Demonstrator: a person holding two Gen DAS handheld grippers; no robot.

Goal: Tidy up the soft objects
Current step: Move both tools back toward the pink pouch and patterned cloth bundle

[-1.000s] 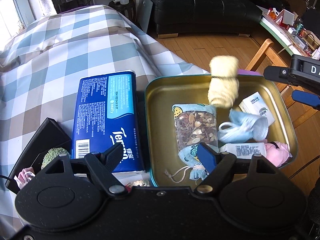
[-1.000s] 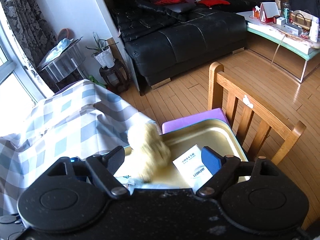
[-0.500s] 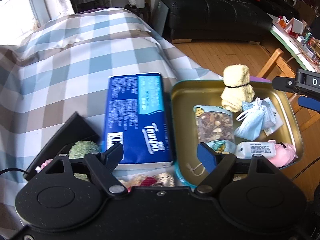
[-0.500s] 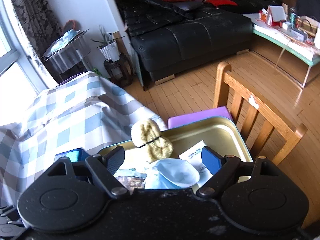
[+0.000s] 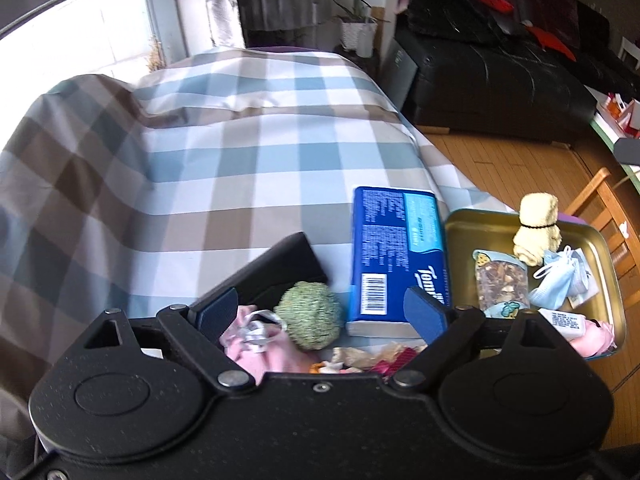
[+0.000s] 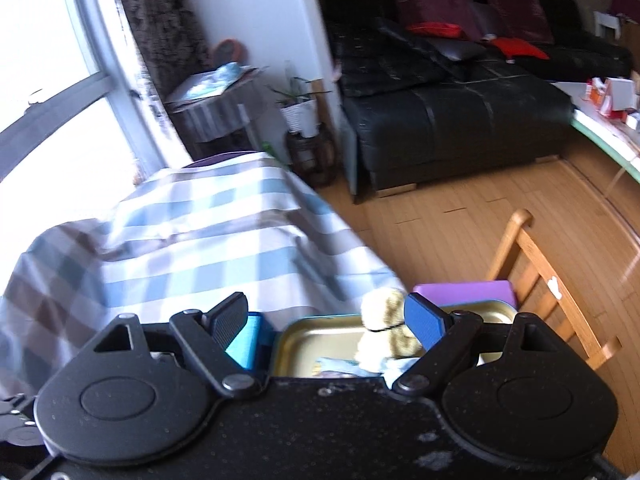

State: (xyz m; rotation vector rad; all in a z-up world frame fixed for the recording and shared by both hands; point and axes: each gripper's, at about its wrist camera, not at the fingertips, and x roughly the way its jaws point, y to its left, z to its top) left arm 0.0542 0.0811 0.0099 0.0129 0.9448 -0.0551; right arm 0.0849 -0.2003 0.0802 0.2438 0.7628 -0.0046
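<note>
The cream rolled cloth (image 5: 536, 232), bound by a black band, is seen standing in the far part of the gold tin tray (image 5: 460, 236), leaning beside a bundled light-blue face mask (image 5: 558, 280); it appears to have been set there as one of the soft things being gathered. Also collected in the tray are a printed pouch with a clear window (image 5: 500, 284), a white tube (image 5: 566, 322) and something pink (image 5: 592, 338) at the near corner, so the tray is judged to be the collecting place. Just beside the tray, on the checked cloth of the counter (image 5: 240, 160), a blue tissue pack (image 5: 394, 256) is laid flat, and near it an open black box (image 5: 288, 264) holds a green fuzzy ball (image 5: 310, 320) and a pink fabric piece (image 5: 256, 344), probably soft items not yet sorted. The left gripper (image 5: 320, 310) is held above the black box with its fingers (image 5: 218, 310) apart; its jaws have just been opening and nothing is between them, which suggests that the green ball or the pink fabric is being lined up as the next pick. The right gripper (image 6: 334, 322) is held over the tray's near side with fingers (image 6: 424, 324) spread and nothing pressed between them, the rolled cloth (image 6: 386, 330) lying beyond them untouched. Behind the tray a wooden chair (image 6: 548, 280) with a purple cushion (image 6: 464, 292) is visible.
</note>
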